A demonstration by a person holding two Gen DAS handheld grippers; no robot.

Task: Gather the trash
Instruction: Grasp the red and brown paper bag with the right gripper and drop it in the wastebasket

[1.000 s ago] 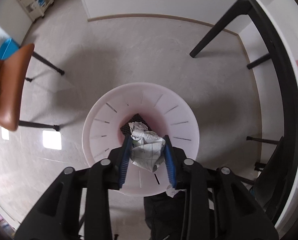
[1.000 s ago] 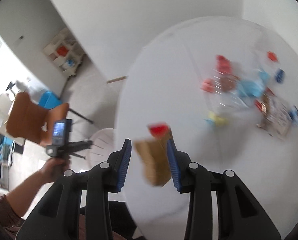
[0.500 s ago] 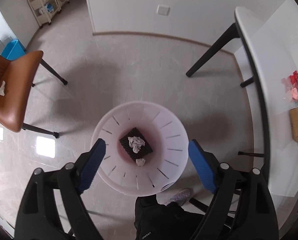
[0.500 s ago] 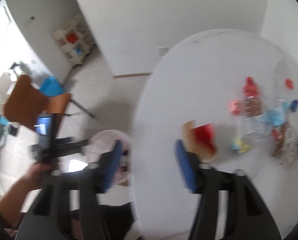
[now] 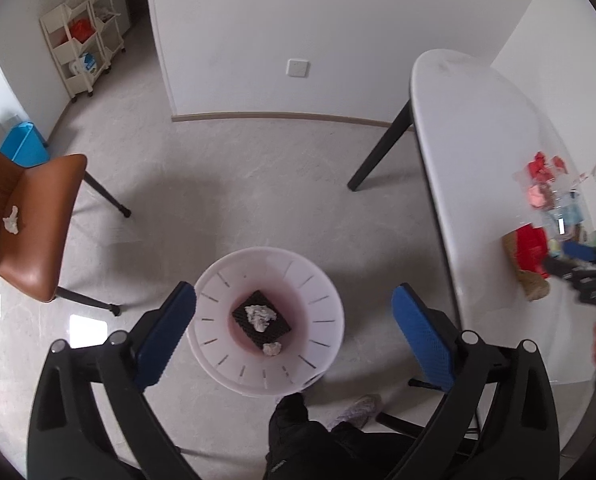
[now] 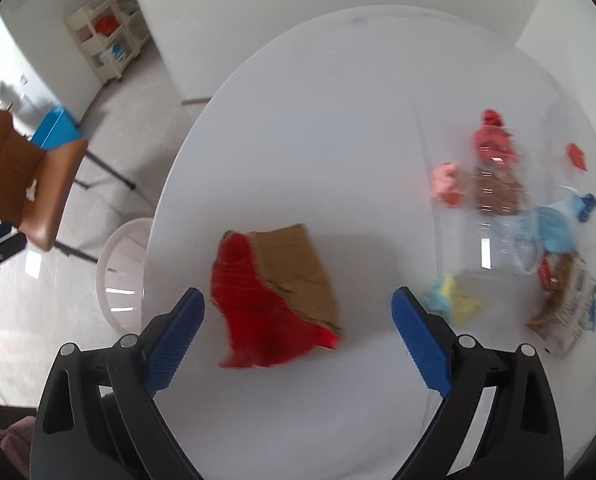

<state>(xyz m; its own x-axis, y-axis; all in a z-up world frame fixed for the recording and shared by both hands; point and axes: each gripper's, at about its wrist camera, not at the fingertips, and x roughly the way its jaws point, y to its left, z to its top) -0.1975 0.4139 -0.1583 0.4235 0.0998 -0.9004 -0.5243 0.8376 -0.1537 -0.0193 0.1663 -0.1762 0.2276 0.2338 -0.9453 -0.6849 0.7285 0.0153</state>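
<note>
The left tongs [image 5: 293,336] hang over the white plastic slotted bin [image 5: 330,312] on the floor, jaws just opened wide and empty, so crumpled white paper wads [image 5: 259,316] lie at its bottom. The right tongs [image 6: 298,336], jaws also just opened with nothing gripped, straddle the torn brown cardboard piece with red wrapper [image 6: 273,296] near the white round table [image 6: 338,120]'s left edge, likely lining up a grab

White walls, grey floor [image 5: 257,184] — brown chair [image 5: 29,220].
</note>
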